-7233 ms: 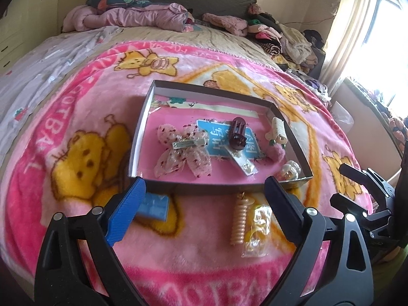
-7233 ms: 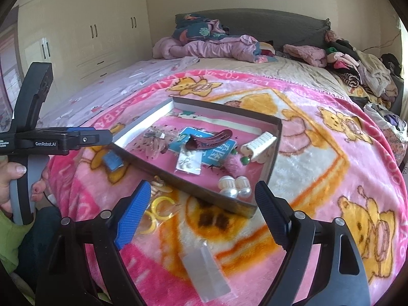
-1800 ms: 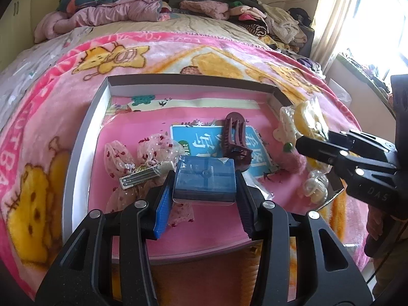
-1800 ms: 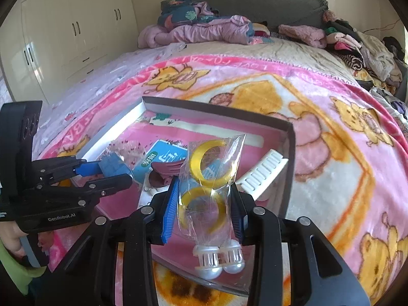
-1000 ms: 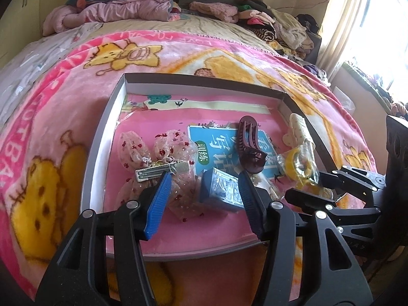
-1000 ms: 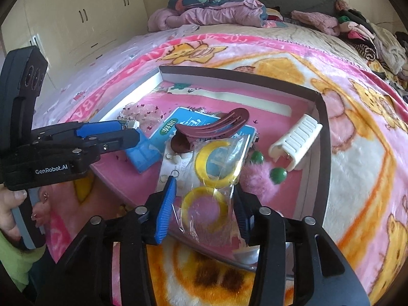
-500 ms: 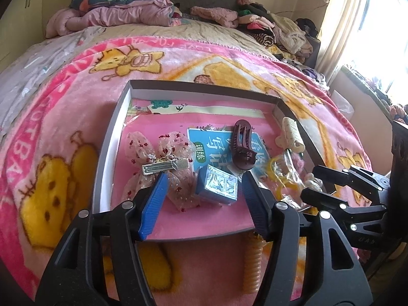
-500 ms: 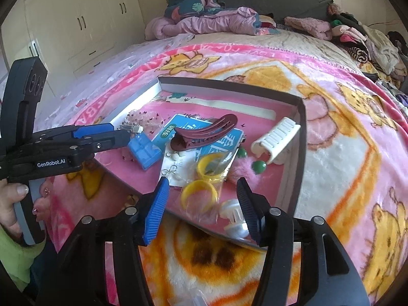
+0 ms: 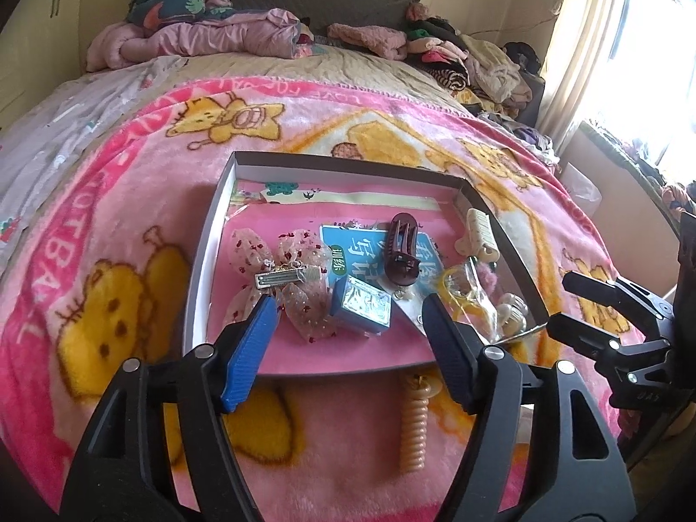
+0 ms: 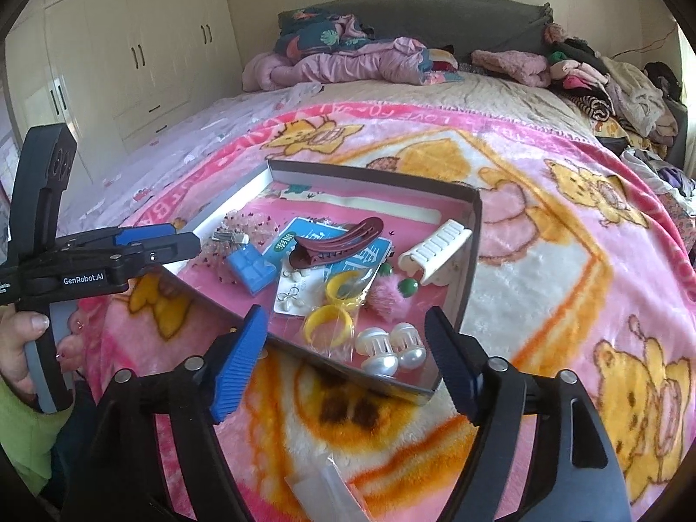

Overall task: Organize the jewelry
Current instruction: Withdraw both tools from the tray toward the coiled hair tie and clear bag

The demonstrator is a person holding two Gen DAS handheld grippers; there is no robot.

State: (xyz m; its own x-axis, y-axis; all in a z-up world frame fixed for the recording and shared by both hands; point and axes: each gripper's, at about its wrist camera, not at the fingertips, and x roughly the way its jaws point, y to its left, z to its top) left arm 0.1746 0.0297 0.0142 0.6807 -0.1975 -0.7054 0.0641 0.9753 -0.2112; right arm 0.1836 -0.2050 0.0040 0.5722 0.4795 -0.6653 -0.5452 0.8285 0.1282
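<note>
A shallow grey box (image 9: 200, 261) (image 10: 472, 235) with a pink floor lies on the pink blanket. Inside lie a small blue case (image 9: 361, 306) (image 10: 252, 272), a bag of yellow rings (image 9: 467, 293) (image 10: 335, 304), a maroon hair claw (image 9: 402, 254) (image 10: 337, 237), a white claw clip (image 9: 478, 239) (image 10: 437, 252), a gauzy bow with a metal clip (image 9: 287, 278) and pearl clips (image 10: 391, 348). My left gripper (image 9: 348, 343) hangs over the box's near edge, jaws opening, nothing between them. My right gripper (image 10: 343, 356) hovers near the box's corner, jaws opening and empty.
A peach spiral hair tie (image 9: 413, 426) lies on the blanket in front of the box. A clear plastic packet (image 10: 326, 496) sits below the right gripper. Piled clothes (image 9: 470, 65) and bedding (image 10: 348, 61) line the headboard. A hand (image 10: 26, 339) grips the left tool.
Both grippers have drawn back and up from the box while their jaws spread. The blue case and the bag of yellow rings, held earlier, now lie loose in the box.
</note>
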